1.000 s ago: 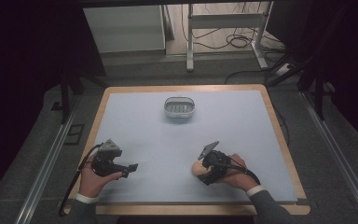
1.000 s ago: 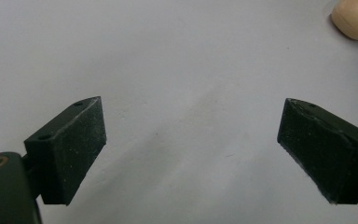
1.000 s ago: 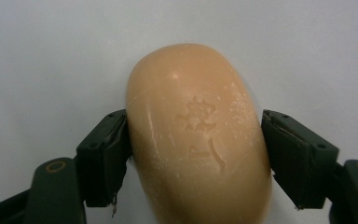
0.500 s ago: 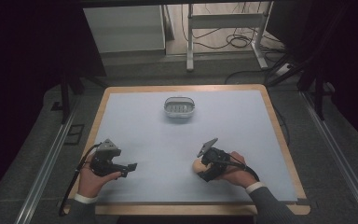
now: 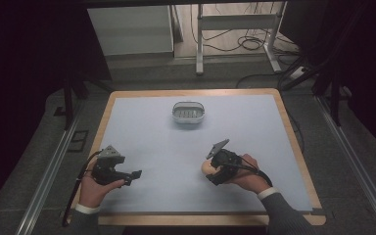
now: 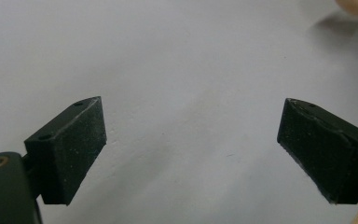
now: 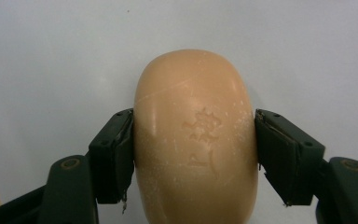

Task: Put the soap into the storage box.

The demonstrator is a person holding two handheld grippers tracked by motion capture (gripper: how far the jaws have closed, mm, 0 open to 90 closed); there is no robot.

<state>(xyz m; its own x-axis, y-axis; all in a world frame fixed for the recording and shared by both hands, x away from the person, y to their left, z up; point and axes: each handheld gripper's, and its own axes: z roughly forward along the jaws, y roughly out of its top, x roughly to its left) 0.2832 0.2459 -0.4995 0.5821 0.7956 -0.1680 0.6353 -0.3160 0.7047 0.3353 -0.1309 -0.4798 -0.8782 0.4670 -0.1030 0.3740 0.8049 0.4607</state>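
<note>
two grippers sit low over my counter [image 5: 142, 122], and i take the grey soap dish [image 5: 188, 112] near its far edge as my landmark; the right gripper [image 5: 214, 166] is well on the near side of the dish and a little to its right, and its jaws have just been closing, now pinching a peach-coloured soap bar [image 7: 196, 140] across its width; in the right gripper view the black pads [image 7: 116, 154] press flat on both long sides of the bar, whose stamped face turns up toward the camera; from the high view the soap bar [image 5: 206, 168] shows as a pale lump at the gripper's tip, just above or on the light blue mat, and i cannot tell which; the left gripper [image 5: 129, 175] lies well to the near left of the dish, far from the bar, held in my left hand [image 5: 94, 188]; its jaws stand spread wide with bare mat between them in the left gripper view; the dish itself stands apart from both grippers.
</note>
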